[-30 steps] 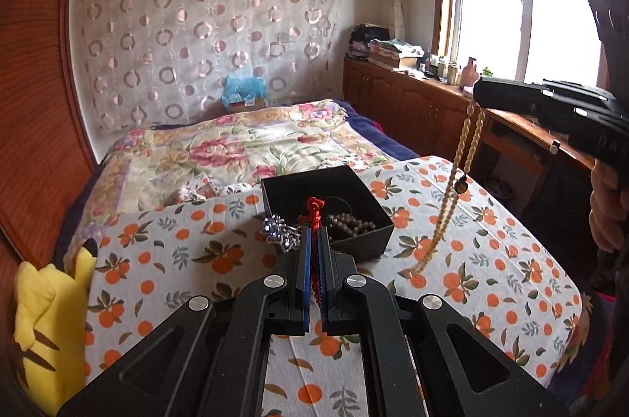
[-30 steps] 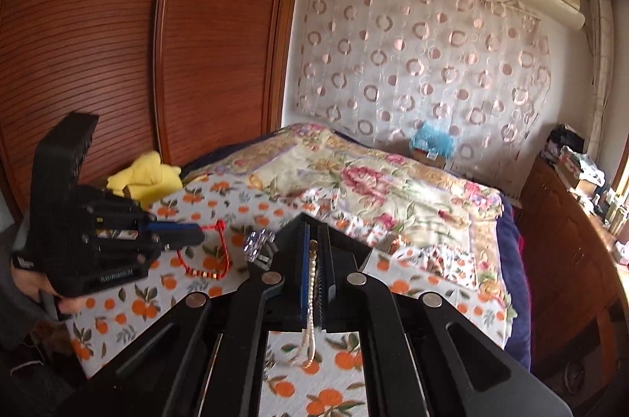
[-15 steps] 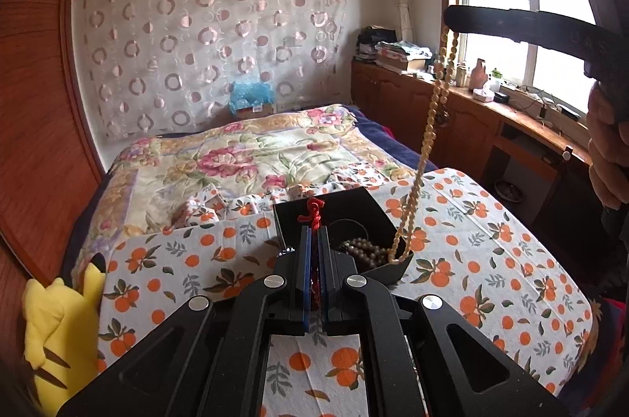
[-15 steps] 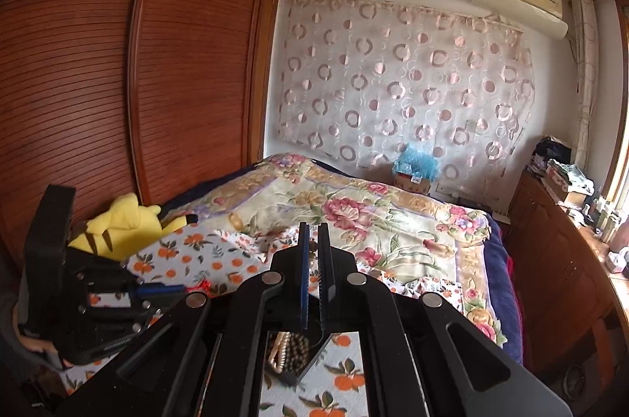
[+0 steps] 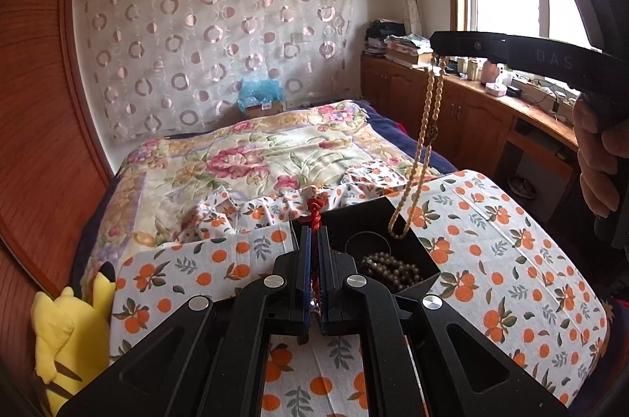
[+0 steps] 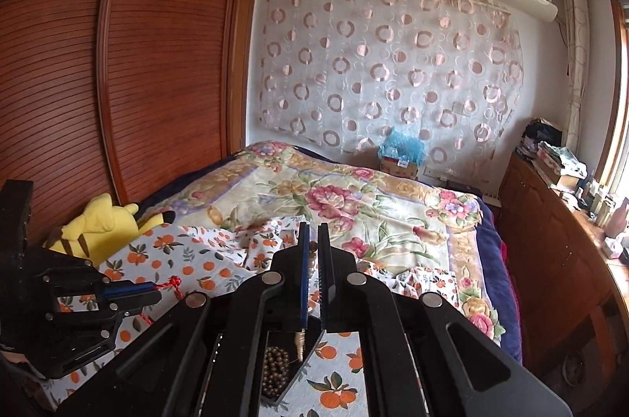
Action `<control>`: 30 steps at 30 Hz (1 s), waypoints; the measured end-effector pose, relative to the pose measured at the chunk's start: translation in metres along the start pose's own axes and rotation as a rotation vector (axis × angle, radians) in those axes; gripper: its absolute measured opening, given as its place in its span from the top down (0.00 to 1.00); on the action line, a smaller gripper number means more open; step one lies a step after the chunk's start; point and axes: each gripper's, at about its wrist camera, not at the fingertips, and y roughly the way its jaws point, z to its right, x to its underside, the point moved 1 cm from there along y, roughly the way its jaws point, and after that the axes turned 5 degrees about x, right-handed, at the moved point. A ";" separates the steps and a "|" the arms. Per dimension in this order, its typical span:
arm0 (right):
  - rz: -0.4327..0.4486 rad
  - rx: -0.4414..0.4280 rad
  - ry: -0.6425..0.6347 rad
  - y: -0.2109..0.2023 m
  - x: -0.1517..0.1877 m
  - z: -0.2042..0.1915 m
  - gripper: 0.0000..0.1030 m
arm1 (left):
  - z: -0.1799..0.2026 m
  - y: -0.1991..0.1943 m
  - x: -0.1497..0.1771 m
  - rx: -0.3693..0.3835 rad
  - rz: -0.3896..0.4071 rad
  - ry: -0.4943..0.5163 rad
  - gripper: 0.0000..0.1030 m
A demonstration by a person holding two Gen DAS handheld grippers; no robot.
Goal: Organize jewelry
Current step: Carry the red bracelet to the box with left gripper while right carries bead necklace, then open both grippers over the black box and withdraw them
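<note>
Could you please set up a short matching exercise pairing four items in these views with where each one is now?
Items:
1. cream necklace
2. red cord
3. dark beads
4. yellow plush

Places:
A. lying in the black box
B. at the bed's edge by the wardrobe
C. pinched in the left gripper
D. hanging from the right gripper

Pairs: 1-D, 2-C, 3-A, 4-B

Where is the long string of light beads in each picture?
Left wrist view: the light bead necklace hangs at the right from the right claw, its end dipping into the black box.
Right wrist view: only a bit shows, low in the middle.
Shared landmark: yellow plush toy.
</note>
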 end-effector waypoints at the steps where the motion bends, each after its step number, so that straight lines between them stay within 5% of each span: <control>1: -0.004 -0.001 0.004 0.003 0.000 0.000 0.95 | 0.000 0.003 -0.002 0.002 -0.003 -0.002 0.98; 14: -0.167 -0.086 0.080 0.058 0.055 -0.002 0.94 | 0.003 0.038 -0.007 0.003 -0.039 -0.005 0.98; 30: -0.215 -0.085 0.060 0.050 0.110 0.002 0.89 | 0.009 0.070 0.001 -0.004 -0.079 -0.011 0.98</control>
